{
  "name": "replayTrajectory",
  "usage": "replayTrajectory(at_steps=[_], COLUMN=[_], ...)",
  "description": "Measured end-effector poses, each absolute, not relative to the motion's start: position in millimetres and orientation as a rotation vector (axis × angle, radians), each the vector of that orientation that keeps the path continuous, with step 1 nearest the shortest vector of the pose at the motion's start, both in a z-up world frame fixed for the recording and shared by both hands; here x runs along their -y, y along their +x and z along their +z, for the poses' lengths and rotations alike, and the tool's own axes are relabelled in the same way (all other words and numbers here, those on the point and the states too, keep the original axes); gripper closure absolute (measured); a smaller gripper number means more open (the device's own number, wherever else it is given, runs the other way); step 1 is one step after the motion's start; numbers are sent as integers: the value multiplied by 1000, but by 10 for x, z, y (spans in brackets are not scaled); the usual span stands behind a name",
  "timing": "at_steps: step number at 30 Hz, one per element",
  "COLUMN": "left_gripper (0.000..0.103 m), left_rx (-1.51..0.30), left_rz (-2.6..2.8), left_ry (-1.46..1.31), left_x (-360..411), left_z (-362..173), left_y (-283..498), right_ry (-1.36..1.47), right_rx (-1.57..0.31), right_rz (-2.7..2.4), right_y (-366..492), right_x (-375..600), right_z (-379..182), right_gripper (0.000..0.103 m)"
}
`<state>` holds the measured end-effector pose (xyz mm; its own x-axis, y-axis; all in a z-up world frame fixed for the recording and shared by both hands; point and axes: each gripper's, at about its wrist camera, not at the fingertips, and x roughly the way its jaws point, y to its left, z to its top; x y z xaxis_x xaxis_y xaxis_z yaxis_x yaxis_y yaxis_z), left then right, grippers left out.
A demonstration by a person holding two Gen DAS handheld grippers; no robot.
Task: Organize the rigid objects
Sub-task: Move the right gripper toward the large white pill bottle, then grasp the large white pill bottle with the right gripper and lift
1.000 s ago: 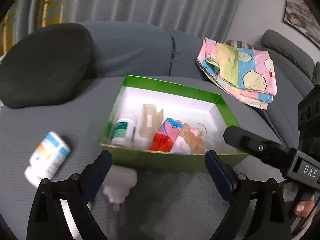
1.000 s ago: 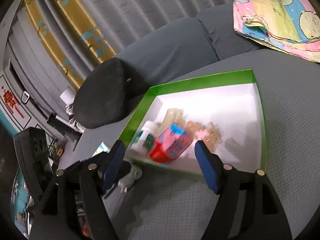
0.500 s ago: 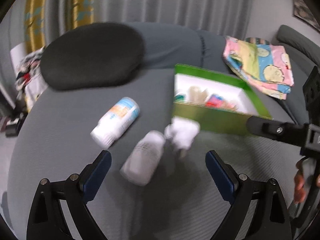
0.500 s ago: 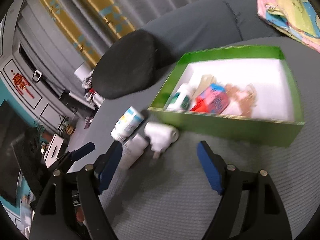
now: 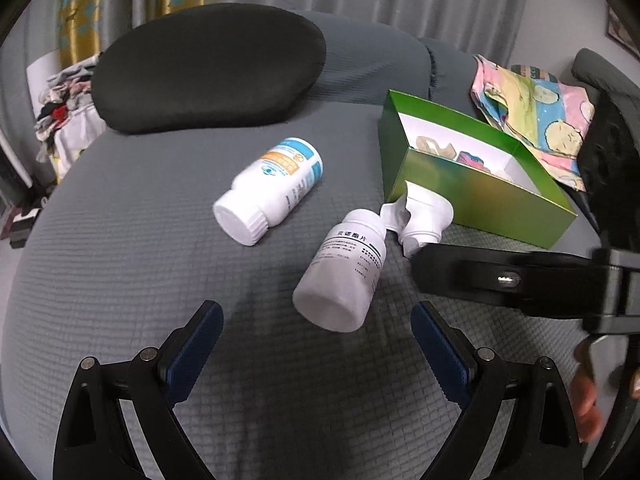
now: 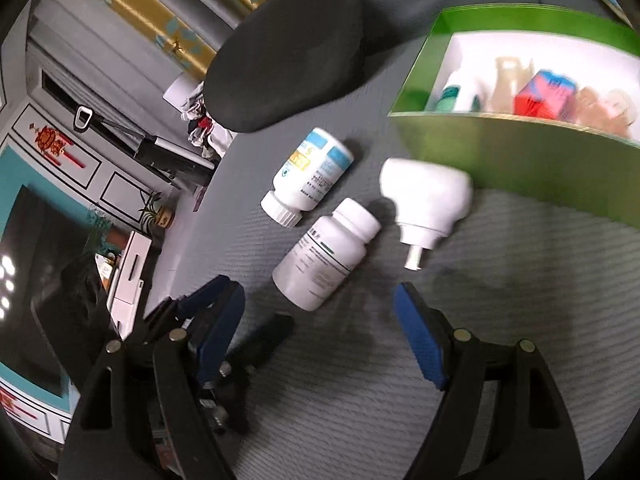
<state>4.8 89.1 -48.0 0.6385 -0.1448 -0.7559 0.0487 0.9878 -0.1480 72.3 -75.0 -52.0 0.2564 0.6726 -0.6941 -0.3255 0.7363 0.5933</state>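
The green box [image 6: 516,168] is cut off by the right wrist picture's right edge, and its contents there are blurred; in the left wrist view its near wall hides most of them. The plain white bottle's [image 5: 344,268] label print is too small to read

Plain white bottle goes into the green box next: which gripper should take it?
Probably left. The left gripper is open with the plain white bottle lying straight ahead between its fingers. The right gripper, also open, lines up too, but the green box sits on its side.
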Motion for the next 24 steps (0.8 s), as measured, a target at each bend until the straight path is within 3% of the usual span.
replayTrajectory(at_steps=[7, 11, 16, 19, 21, 24], left_gripper=[10, 10, 42, 45, 55, 55], left_rx=[-889, -899, -951, -958, -957, -944], left_rz=[-138, -146, -227, -225, -222, -232], left_ry=[-107, -140, -124, -97, -110, -103], left_x=[-859, -933, -831, -772, -799, -794], left_z=[-614, -641, -734, -771, -761, -703], left_y=[212, 289, 362, 363, 359, 295], right_ry=[353, 360, 346, 323, 314, 340], right_rx=[-1200, -1216, -1251, -1252, -1241, -1228], right_rz=[672, 657, 693, 708, 711, 718], right_y=[940, 1023, 1084, 1095, 1083, 1056], right_x=[414, 372, 329, 341, 362, 441], right_z=[-779, -835, -850, -853, -846, -823], right_gripper=[27, 39, 46, 50, 50, 50])
